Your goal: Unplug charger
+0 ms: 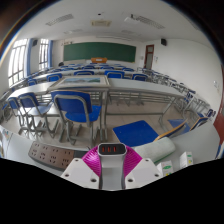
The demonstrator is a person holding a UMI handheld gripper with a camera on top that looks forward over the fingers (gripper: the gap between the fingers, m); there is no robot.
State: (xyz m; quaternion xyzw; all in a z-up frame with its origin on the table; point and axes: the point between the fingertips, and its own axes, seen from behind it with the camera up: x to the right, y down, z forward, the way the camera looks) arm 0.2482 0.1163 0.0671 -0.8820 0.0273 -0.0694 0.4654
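A white charger with a black end face showing red digits stands between my fingers. Both pink pads press on its sides, so my gripper is shut on it. A pale power strip with rows of sockets lies to the left of the fingers, apart from the charger. The charger's plug end is hidden behind its body and the fingers.
A white box and a small green-and-white pack lie right of the fingers. Beyond are rows of desks with blue chairs, a blue seat just ahead, and a green blackboard on the far wall.
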